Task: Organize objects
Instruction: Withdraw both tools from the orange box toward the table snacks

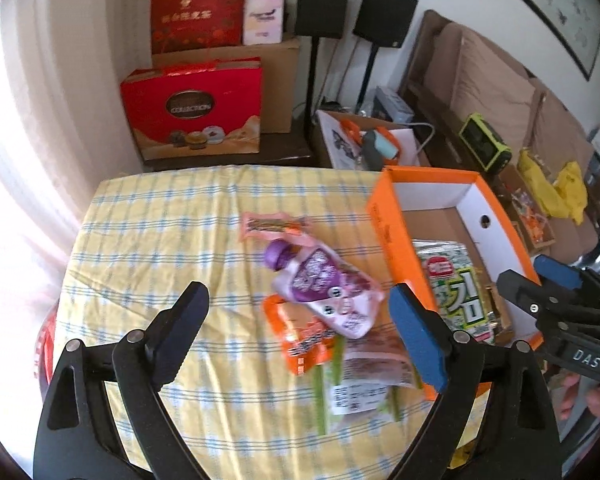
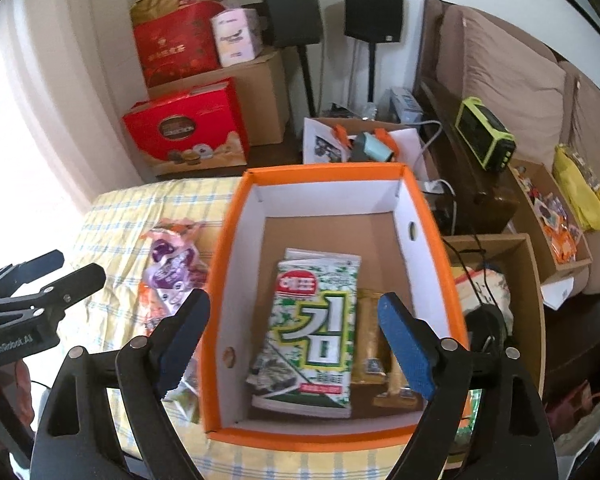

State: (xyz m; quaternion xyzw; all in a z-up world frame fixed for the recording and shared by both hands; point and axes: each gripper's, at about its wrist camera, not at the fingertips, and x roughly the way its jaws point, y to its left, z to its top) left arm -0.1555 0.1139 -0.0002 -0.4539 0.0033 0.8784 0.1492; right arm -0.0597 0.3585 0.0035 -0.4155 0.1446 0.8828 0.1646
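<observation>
An orange box [image 2: 332,172] with white inner walls stands on the yellow checked tablecloth [image 1: 160,232]. A green and white seaweed pack [image 2: 316,332] lies in it beside a brown packet [image 2: 370,344]. Left of the box [image 1: 388,224] lie a purple-capped pouch [image 1: 324,284], an orange snack packet [image 1: 304,340], a pink packet [image 1: 272,226] and a clear bag with a label [image 1: 364,384]. My left gripper [image 1: 300,320] is open above the pouch pile. My right gripper [image 2: 294,332] is open above the seaweed pack and shows at the right of the left wrist view [image 1: 540,276].
Red gift boxes [image 1: 196,112], cardboard cartons and two black speakers [image 1: 324,2] stand behind the table. A sofa, a green device [image 2: 486,140] and open cartons with packets [image 2: 552,216] are at the right. The table's far edge is near the orange box.
</observation>
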